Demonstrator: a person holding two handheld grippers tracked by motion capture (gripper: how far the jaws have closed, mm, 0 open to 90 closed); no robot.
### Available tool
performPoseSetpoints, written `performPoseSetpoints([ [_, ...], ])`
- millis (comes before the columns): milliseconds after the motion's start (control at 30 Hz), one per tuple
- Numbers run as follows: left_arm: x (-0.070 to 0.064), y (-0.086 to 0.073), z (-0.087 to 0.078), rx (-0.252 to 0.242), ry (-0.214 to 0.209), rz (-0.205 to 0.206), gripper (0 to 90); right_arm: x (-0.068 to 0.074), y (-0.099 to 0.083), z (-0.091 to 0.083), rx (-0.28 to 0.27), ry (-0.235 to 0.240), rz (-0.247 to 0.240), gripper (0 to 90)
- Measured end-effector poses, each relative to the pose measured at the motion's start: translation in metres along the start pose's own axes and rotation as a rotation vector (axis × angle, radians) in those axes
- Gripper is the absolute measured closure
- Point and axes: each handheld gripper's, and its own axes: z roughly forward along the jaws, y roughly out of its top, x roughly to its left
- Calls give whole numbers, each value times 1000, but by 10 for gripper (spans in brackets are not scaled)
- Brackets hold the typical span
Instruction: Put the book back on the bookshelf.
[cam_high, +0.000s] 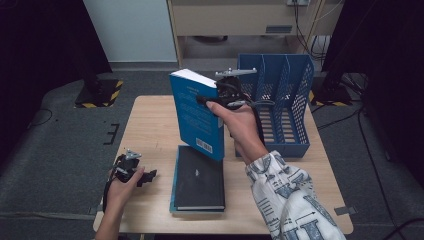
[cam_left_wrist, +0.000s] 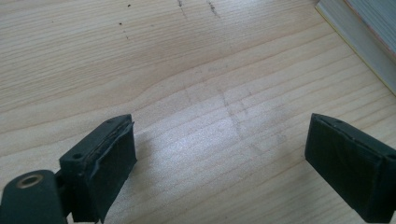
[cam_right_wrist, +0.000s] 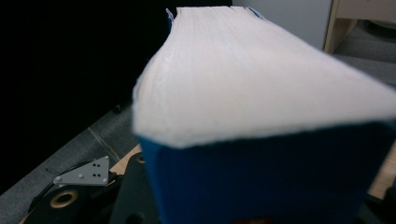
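A thick blue book (cam_high: 196, 115) is held upright above the wooden table (cam_high: 150, 125), and my right gripper (cam_high: 212, 96) is shut on its upper right edge. In the right gripper view the book's white page block (cam_right_wrist: 252, 70) and blue cover (cam_right_wrist: 261, 177) loom close between the jaws. A black-covered book (cam_high: 199, 177) lies flat on a teal one near the table's front, right below the lifted book. My left gripper (cam_high: 146, 176) rests at the front left of the table, open, its pads (cam_left_wrist: 109, 158) wide apart over bare wood, with a book's page edge (cam_left_wrist: 359, 42) at the upper right.
A blue mesh file rack (cam_high: 285, 100) with upright dividers stands at the table's back right, just right of the lifted book. Cables and dark stands sit on the grey floor around the table. A wooden cabinet is behind.
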Motion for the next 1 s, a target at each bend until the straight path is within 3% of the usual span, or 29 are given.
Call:
performPoseSetpoints([
  [467, 1, -2, 1, -3, -3, -16, 79, -4, 9, -20, -23, -19, 7, 611],
  [733, 0, -3, 4, 3, -1, 3, 62, -13, 12, -36, -36, -49, 22, 610],
  [800, -1, -5, 5, 1, 24, 37, 54, -15, 13, -41, -43, -59, 24, 610],
  [1000, -1, -10, 7, -39, 25, 31, 16, -22, 14, -58, -68, -94, 35, 610],
])
